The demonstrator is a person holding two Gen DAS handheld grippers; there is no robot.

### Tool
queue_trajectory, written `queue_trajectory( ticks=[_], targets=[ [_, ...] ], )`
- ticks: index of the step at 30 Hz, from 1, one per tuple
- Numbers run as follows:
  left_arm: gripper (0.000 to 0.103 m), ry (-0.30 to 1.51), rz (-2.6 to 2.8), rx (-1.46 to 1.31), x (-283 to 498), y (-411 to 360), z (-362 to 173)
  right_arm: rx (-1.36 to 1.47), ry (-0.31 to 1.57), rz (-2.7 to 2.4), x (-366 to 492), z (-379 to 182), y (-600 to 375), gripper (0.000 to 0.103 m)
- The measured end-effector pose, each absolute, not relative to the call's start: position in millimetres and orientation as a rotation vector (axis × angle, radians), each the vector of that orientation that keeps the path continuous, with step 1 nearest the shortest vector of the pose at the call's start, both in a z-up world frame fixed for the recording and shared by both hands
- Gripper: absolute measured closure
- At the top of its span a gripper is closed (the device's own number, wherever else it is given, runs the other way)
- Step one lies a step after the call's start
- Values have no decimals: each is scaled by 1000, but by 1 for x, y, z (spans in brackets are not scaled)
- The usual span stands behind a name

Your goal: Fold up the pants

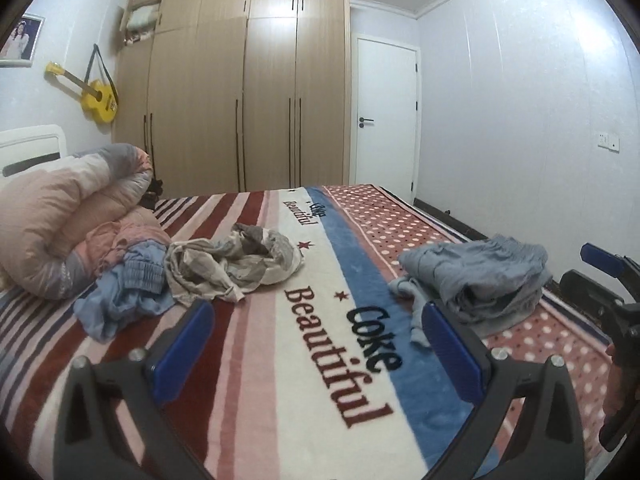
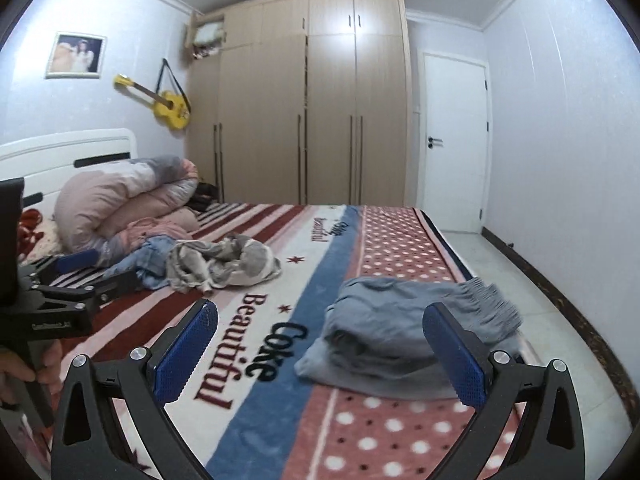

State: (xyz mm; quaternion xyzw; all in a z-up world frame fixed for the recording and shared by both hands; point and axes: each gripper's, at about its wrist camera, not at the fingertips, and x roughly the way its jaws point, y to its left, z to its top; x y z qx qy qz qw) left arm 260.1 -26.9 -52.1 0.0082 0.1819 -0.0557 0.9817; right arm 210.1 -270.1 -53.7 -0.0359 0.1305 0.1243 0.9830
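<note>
Lying crumpled on the dotted blanket, grey pants (image 2: 404, 332) show no clear axis; both claws gape empty.

A quilt (image 2: 128, 204) hid part of the headboard (image 2: 68, 152). The picture (image 1: 20, 38) was cut off by the left wrist view's edge. Whatever dark thing (image 1: 154, 192) lay behind the quilt could not be made out. The socket (image 1: 609, 142) was too small to read.
</note>
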Motion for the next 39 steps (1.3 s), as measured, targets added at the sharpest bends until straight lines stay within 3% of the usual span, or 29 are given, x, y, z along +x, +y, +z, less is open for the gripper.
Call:
queue_trajectory(
  ticks=[11,39],
  targets=[
    [1,296,-63,53,218,-42,-71,-78,218,220,177,-84,-276,1],
    [1,283,-50,29,190,-42,-64,-85,203,209,151,-79,-284,1]
  ],
)
